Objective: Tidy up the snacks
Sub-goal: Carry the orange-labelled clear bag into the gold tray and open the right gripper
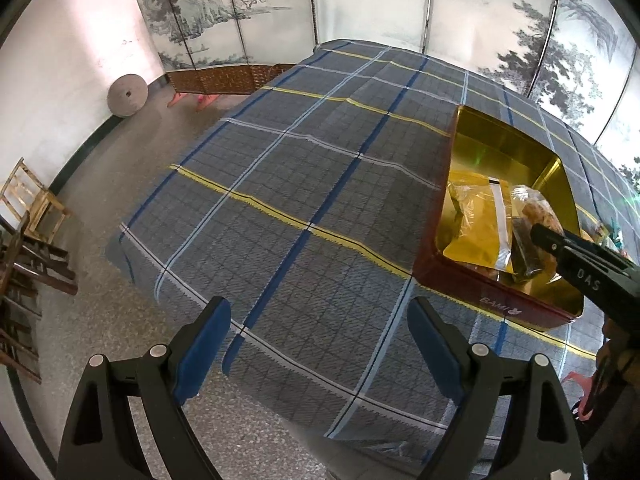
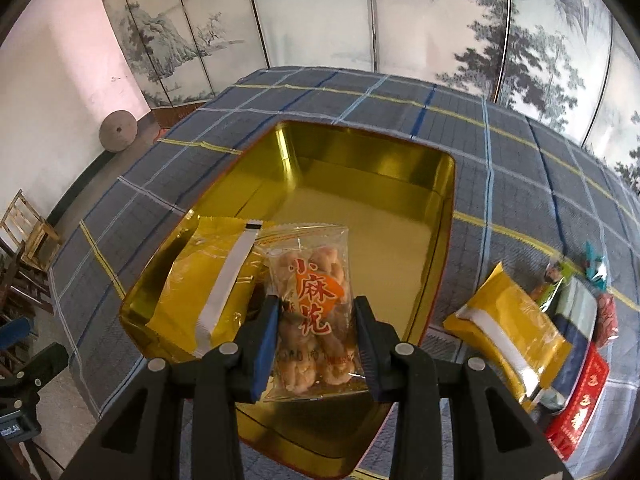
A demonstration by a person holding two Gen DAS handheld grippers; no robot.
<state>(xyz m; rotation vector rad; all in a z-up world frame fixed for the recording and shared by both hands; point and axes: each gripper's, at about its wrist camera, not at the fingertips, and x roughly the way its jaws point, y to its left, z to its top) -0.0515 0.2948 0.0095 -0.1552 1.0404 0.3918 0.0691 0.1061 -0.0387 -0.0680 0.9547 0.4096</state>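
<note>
A red tin with a gold inside (image 2: 436, 240) stands open on the plaid tablecloth; it also shows in the left wrist view (image 1: 448, 184). A yellow snack packet (image 2: 200, 280) lies in its near left part. My right gripper (image 2: 316, 312) is shut on a clear packet of twisted dough snacks (image 2: 312, 276) and holds it over the tin's near part, beside the yellow packet. In the left wrist view that packet (image 1: 532, 220) hangs from the right gripper's fingers (image 1: 560, 244) above the tin. My left gripper (image 1: 320, 340) is open and empty over the table's near edge, left of the tin.
Right of the tin lie another yellow packet (image 2: 508, 328), a red box (image 2: 580, 404) and several small snack packets (image 2: 576, 292). A folding screen (image 1: 360, 0) stands behind the table. Wooden chairs (image 1: 28, 216) and a round stone (image 1: 127, 95) are on the floor at left.
</note>
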